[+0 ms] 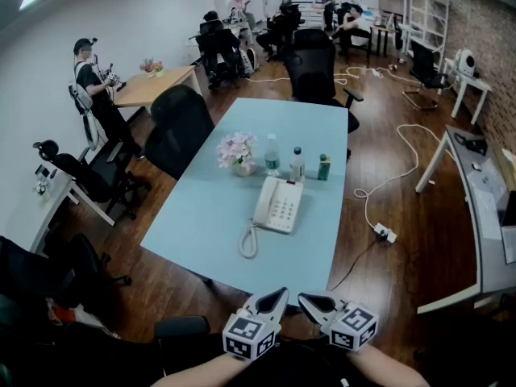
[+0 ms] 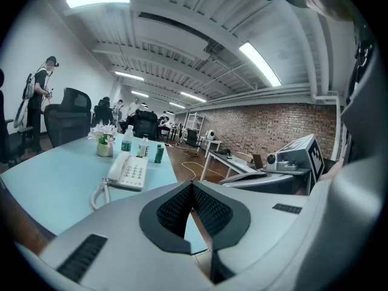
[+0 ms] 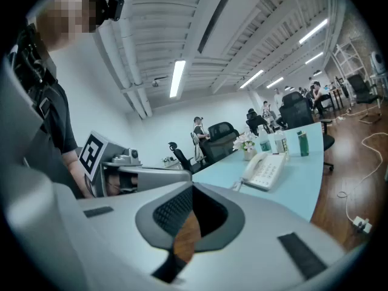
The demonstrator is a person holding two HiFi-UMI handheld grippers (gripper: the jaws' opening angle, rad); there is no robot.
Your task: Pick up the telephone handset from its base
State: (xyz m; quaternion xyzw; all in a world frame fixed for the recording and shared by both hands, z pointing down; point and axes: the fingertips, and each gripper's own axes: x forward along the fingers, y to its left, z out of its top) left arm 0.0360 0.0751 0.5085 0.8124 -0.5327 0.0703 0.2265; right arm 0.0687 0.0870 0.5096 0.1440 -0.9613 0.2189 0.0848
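Cream handset (image 1: 264,202) rests on its base (image 1: 284,208), on the pale-blue table (image 1: 201,216). Left tool (image 1: 278,296) and right tool (image 1: 311,301) hang well short of the base, jaws pressed together, empty. The reach looks unstarted; next, one tool must spread and advance.

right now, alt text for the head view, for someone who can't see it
A cream telephone, handset resting on its base, sits on a light blue table in front of a flower pot, two bottles and a green can. The left gripper and right gripper hang at the table's near edge, short of the telephone.
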